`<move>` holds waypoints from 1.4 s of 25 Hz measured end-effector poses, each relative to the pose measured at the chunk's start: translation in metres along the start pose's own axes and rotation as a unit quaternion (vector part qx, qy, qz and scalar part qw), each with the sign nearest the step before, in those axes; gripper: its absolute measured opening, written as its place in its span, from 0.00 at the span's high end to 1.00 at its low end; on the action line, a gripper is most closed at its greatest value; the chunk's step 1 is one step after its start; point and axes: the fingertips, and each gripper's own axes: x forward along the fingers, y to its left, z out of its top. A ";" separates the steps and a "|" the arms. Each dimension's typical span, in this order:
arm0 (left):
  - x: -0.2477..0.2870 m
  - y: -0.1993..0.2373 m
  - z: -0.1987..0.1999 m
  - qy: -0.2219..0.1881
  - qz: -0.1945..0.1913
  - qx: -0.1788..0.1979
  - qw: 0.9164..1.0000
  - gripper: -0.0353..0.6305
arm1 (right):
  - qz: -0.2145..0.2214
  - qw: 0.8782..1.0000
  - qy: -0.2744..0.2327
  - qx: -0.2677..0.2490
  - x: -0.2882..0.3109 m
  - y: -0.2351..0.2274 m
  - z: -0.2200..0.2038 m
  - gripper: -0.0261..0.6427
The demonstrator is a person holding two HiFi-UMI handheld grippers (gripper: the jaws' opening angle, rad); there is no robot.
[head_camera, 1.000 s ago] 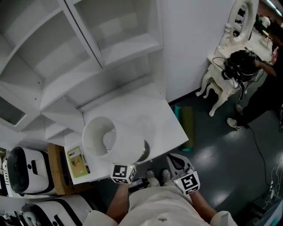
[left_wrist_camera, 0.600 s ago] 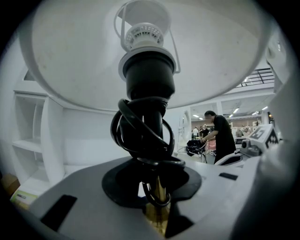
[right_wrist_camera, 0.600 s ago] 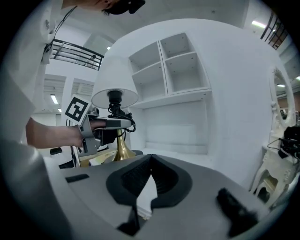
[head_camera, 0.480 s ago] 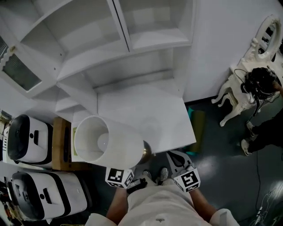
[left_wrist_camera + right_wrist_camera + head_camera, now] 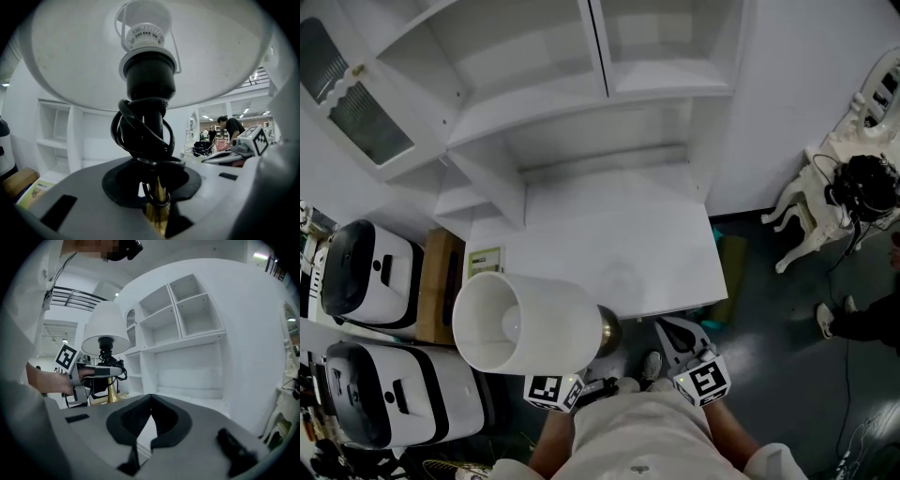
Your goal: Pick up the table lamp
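left gripper (image 5: pixel 157 206) clamps the brass stem of the table lamp (image 5: pixel 525 323) at the white desk's (image 5: pixel 609 244) front edge; right gripper (image 5: pixel 150 401) alongside, jaws closed, empty.

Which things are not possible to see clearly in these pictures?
- Grip of the left claw: head view, the lamp shade covers it.
- Plug of the cord: left gripper view shows only coils.
- Print on the leaflet: head view, too small.
- The person: head view, cut off by the right edge.

We've free room over the desk top (image 5: pixel 609 253). Shelf unit (image 5: pixel 666 94) walls the back; table lamp (image 5: pixel 525 323) blocks our L.
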 end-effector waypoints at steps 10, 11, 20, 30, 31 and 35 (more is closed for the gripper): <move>-0.055 0.017 -0.002 0.000 -0.015 0.016 1.000 0.79 | -0.027 1.000 0.004 -0.004 -0.010 0.054 -0.001 0.94; -0.062 0.020 -0.005 0.005 -0.011 0.013 1.000 0.79 | -0.028 1.000 0.007 -0.008 -0.010 0.061 0.000 0.94; -0.121 0.033 -0.020 0.016 -0.042 0.019 0.999 0.79 | -0.030 0.999 0.012 -0.024 -0.016 0.124 0.002 0.94; -0.153 0.029 -0.023 0.014 -0.050 0.019 0.998 0.79 | -0.027 0.998 0.027 -0.046 -0.026 0.150 0.008 0.94; -0.154 0.029 -0.023 0.013 -0.047 0.019 0.999 0.79 | -0.026 0.998 0.026 -0.049 -0.027 0.149 0.008 0.94; -0.154 0.025 -0.020 0.012 -0.037 0.018 0.999 0.79 | -0.026 0.998 0.013 -0.052 -0.035 0.143 0.015 0.94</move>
